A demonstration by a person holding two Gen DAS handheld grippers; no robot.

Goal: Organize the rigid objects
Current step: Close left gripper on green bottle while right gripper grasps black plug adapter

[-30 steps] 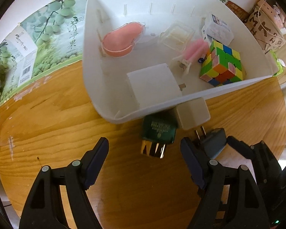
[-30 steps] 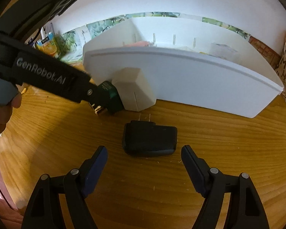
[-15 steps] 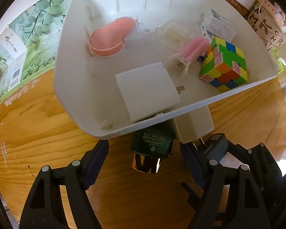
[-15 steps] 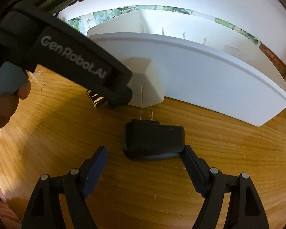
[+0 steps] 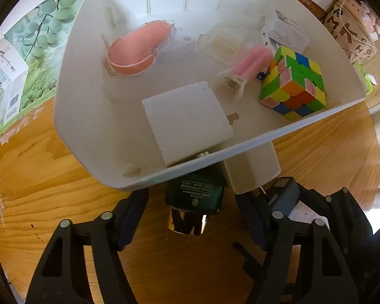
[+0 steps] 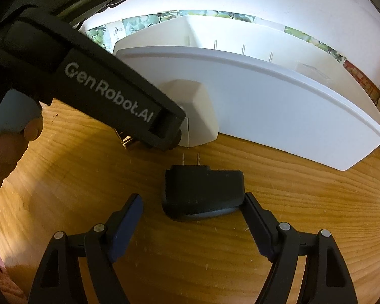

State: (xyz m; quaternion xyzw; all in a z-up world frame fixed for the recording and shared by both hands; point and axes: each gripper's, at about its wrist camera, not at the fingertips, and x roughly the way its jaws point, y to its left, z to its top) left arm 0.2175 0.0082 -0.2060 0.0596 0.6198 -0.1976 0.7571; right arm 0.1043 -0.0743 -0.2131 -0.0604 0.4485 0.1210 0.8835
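Observation:
A small dark green bottle (image 5: 193, 196) with a gold cap (image 5: 187, 224) lies on the wooden table against the white bin (image 5: 76, 81). My left gripper (image 5: 192, 202) points steeply down over it. Its jaws are closing, the bottle sits between them, and gaps still show on both sides. A white charger block (image 5: 253, 169) leans on the bin wall beside the bottle. A black plug adapter (image 6: 202, 192) lies between the fingers of my open right gripper (image 6: 192, 200). The right finger (image 6: 255, 217) is at the adapter's edge and the left finger stands apart.
The bin holds a colour cube (image 5: 293, 83), a white block (image 5: 187, 121), a pink item in a clear case (image 5: 136, 50), a clear box (image 5: 223, 40) and a pink stick (image 5: 250, 60). Printed cartons (image 5: 20, 58) stand behind. A hand (image 6: 5, 157) holds the left gripper's handle.
The left gripper has sunk toward the green bottle and its jaws have narrowed around it. The right gripper has edged closer to the black adapter.

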